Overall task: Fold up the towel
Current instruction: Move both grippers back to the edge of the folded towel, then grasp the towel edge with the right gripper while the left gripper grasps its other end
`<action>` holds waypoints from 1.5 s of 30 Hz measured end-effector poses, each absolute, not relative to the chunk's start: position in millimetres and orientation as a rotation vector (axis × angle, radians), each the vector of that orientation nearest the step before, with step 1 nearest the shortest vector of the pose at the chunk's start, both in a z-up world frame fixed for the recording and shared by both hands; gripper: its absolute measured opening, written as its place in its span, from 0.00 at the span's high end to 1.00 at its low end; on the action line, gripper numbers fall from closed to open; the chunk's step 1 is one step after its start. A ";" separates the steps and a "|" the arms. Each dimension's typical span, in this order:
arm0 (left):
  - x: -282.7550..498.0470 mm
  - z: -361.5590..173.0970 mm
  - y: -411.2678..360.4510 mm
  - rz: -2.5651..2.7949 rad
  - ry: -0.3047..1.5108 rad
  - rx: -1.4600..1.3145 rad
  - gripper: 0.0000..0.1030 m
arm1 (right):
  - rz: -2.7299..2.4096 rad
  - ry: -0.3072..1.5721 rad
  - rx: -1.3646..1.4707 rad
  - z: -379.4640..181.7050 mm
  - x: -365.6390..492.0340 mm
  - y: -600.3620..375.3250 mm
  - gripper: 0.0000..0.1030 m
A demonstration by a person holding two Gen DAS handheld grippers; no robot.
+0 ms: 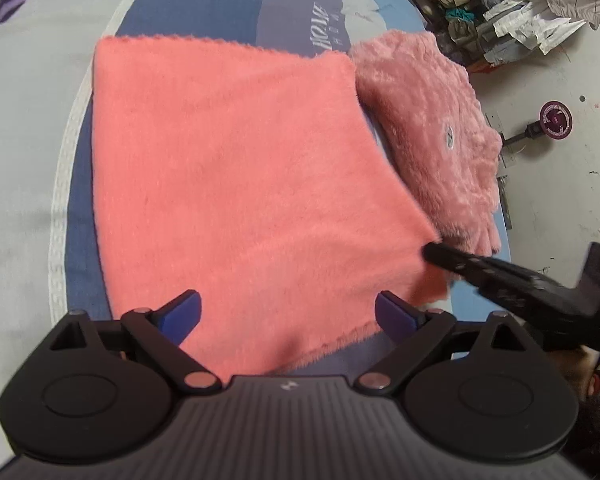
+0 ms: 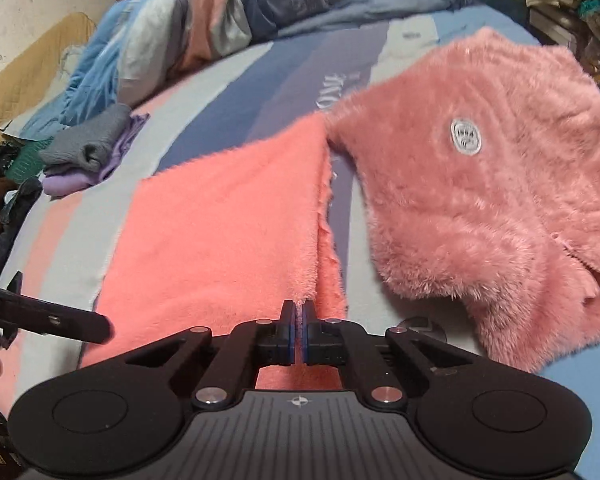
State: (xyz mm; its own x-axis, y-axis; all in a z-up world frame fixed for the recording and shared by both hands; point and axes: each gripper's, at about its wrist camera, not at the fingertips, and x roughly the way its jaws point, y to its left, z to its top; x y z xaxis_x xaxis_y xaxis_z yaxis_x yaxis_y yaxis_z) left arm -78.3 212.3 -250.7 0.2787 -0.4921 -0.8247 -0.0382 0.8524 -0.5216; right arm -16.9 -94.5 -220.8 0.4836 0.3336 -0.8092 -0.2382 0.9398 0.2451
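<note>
Right gripper [image 2: 299, 320] jaws closed on towel [image 2: 220, 220] near right corner. Left gripper [image 1: 288, 312] jaws open over near edge; should pinch near left corner, lift both evenly, clear of fuzzy jacket [image 2: 500, 184].

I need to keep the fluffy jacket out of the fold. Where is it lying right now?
In both views, the fluffy pink jacket lies on the bed right of the coral towel, near the corner pinched by the right tool.

I'm over a bed [image 2: 228, 76] with a blue-and-grey striped cover; rumpled bedding [image 2: 260, 4] piles along the top, a scuffed pale floor [image 1: 572, 184] lower right, cluttered clothes [image 1: 500, 12] upper right.
</note>
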 end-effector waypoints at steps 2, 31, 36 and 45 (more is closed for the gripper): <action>-80.1 -254.8 213.1 -0.325 1.271 -0.502 0.07 | 0.292 1.045 0.023 -231.7 -18.7 -88.8 0.97; -93.6 -250.4 255.1 -0.247 1.262 -0.475 0.04 | 0.607 0.836 -0.135 -237.3 100.7 0.6 0.67; -99.0 -247.8 245.8 -0.284 1.267 -0.346 0.02 | 0.927 0.780 -0.523 -254.6 134.5 68.8 0.73; -108.1 -265.4 244.0 -0.243 1.279 -0.368 0.01 | 1.178 0.814 -0.785 -273.0 168.9 139.7 0.76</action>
State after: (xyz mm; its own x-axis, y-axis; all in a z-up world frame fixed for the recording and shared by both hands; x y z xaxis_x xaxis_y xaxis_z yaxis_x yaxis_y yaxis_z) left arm -108.1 244.0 -265.4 0.2746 -0.3768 -0.8847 -0.0261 0.9168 -0.3985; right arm 168.9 139.7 -273.0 0.1838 0.4655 -0.8657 -0.9744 0.2020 -0.0983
